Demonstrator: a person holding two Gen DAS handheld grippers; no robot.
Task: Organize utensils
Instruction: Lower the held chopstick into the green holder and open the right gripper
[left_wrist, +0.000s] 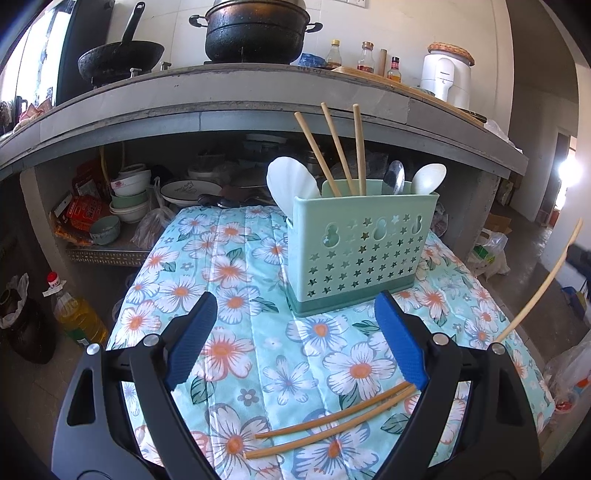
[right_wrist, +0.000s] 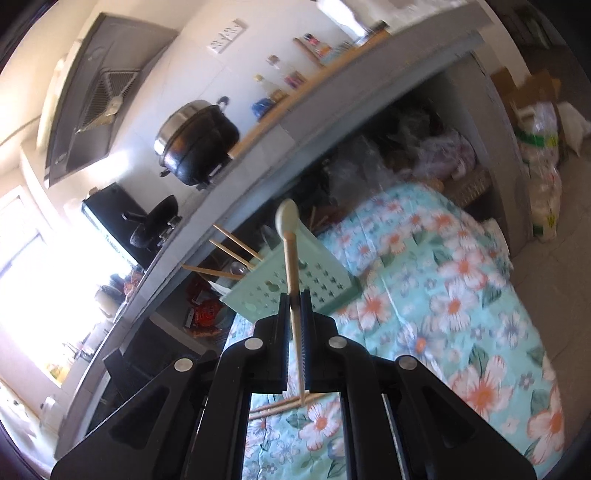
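Note:
A green utensil holder with star holes stands on the floral cloth. It holds three chopsticks, a metal spoon and two white spoons. Two chopsticks lie on the cloth just below my left gripper, which is open and empty above the cloth. My right gripper is shut on a single chopstick, held in the air, tilted, in front of the holder. That chopstick also shows at the right of the left wrist view.
A grey concrete counter runs behind the table, with a wok, a black pot, sauce bottles and a white appliance. Bowls and plates sit under it. An oil bottle stands on the floor at left.

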